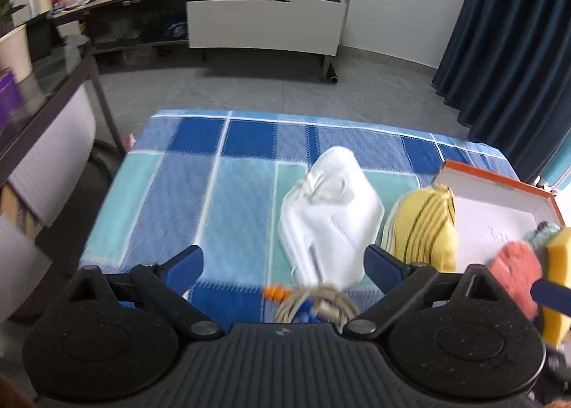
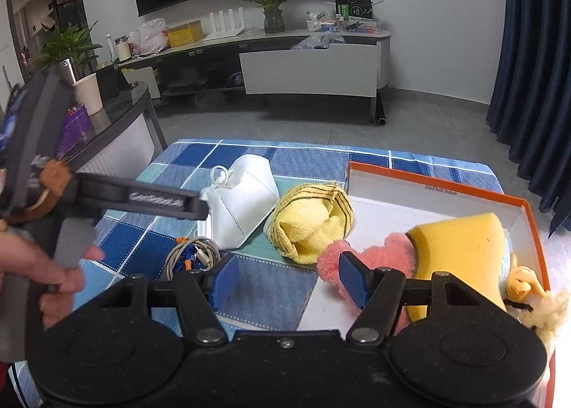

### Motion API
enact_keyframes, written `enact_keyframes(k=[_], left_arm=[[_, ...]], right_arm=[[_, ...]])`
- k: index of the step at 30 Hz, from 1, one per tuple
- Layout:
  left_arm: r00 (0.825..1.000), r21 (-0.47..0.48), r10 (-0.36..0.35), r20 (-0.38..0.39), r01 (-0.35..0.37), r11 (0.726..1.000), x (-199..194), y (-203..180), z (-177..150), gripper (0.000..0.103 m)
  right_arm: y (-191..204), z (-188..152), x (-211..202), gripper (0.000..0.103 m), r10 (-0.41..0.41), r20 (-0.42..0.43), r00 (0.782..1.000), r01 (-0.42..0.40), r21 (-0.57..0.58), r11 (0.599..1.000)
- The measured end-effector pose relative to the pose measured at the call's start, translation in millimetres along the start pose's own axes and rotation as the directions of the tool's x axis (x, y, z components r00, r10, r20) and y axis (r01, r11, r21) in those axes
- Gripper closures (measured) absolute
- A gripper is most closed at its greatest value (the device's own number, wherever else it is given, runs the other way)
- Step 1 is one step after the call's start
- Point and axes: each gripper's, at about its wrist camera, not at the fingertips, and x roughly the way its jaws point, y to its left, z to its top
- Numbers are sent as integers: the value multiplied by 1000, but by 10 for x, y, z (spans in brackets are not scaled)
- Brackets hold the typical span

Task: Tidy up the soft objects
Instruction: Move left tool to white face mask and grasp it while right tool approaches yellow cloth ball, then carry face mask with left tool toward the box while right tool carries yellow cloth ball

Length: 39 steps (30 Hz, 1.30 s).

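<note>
Over the blue checked cloth [image 2: 249, 279] both claws hang spread apart with nothing between their blue pads. The left gripper [image 1: 283, 267] sits low in its own view, its fingers wide, and the white face mask [image 1: 330, 218] lies just beyond them at centre frame, its ear loops bunched on top. Right of the mask, touching or nearly so, is the rolled yellow cloth [image 1: 424, 227] with dark stripes. A coil of pale cable [image 1: 316, 304] with an orange and blue bit sits at the lower middle, close under the left claw (it is blurred there, so I cannot make out what it connects to). In the right wrist view the right gripper [image 2: 289, 277] is likewise open, low centre, with the pink fluffy thing [image 2: 374, 254] just beyond its right finger. That pink piece lies half over the near edge of the orange-rimmed box [image 2: 439, 190], pressed against a yellow sponge [image 2: 460, 251] that stands inside the box at the right of the frame. A pale yellow plush [image 2: 539, 297] pokes out at the far right, against the box's near corner. At the left edge of that view a bare hand [image 2: 43, 272] grips the handle of the other tool.
</note>
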Motion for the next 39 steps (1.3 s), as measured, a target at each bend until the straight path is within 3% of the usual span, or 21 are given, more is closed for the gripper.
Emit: enact_keyframes(k=[2, 7, 11, 12, 13, 14, 15, 17, 27, 28, 30, 33, 39], left_arm=[[999, 26, -25, -23, 26, 999, 132, -53, 52, 2], [998, 113, 19, -54, -13, 994, 461, -178, 131, 0], [998, 148, -7, -64, 16, 989, 633, -230, 148, 2], [998, 158, -25, -56, 34, 987, 653, -230, 133, 10], [997, 149, -53, -51, 61, 987, 665, -217, 121, 13], [998, 149, -54, -30, 58, 987, 645, -204, 106, 29], [997, 145, -68, -23, 70, 987, 617, -180, 107, 36], [995, 93, -102, -16, 103, 990, 553, -67, 110, 44], [998, -21, -17, 57, 18, 1000, -3, 433, 23, 44], [998, -24, -11, 58, 13, 1000, -49, 453, 2, 44], [998, -11, 17, 56, -17, 1000, -143, 470, -51, 44], [998, -33, 33, 52, -31, 999, -242, 500, -115, 44], [997, -65, 22, 70, -18, 998, -535, 500, -225, 44]], right_arm=[[-15, 27, 64, 27, -3, -3, 1000, 3, 1, 1000], [-80, 62, 188, 27, -6, -13, 1000, 6, 12, 1000], [-87, 91, 294, 27, -3, -23, 1000, 3, 19, 1000], [-77, 102, 318, 27, -1, -24, 1000, 2, 15, 1000], [-66, 113, 341, 27, 2, -27, 1000, -2, 10, 1000], [-53, 128, 370, 27, 4, -30, 1000, -3, 4, 1000], [-40, 144, 404, 27, 3, -31, 1000, -3, 1, 1000], [-23, 180, 476, 27, 6, -32, 999, -6, 2, 1000], [124, 307, 989, 25, -61, -88, 994, 56, -53, 997], [134, 304, 1059, 28, -60, -110, 992, 53, -62, 997], [155, 279, 1129, 77, -90, -136, 987, 81, -74, 994], [130, 284, 959, 83, -44, -89, 995, 42, -26, 999], [199, 278, 478, 83, 5, -19, 1000, -5, -23, 1000]])
